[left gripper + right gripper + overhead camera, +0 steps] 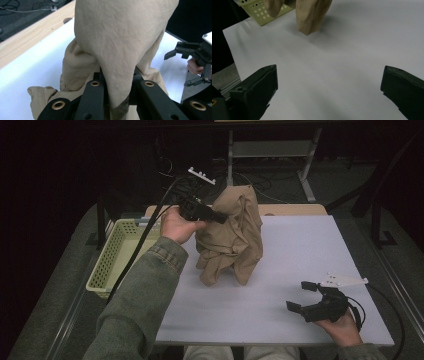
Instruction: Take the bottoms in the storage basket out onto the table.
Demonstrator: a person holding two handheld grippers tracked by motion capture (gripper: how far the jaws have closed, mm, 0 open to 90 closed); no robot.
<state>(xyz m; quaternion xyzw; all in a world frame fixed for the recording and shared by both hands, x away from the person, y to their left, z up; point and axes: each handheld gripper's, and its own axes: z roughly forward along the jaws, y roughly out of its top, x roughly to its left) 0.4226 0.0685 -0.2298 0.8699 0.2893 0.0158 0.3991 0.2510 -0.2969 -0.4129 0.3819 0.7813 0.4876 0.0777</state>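
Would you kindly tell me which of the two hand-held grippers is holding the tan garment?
The left hand-held gripper, raised beside the basket: its jaws are clamped on the tan garment. The right hand-held gripper rests open and empty on the table.

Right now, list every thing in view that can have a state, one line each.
Left tool: shut on the tan garment, held up above the table.
Tan garment: bunched, hanging from the left tool, lower end touching the white table.
Right tool: open, nothing between the jaws.
Basket: upright at the table's left edge.
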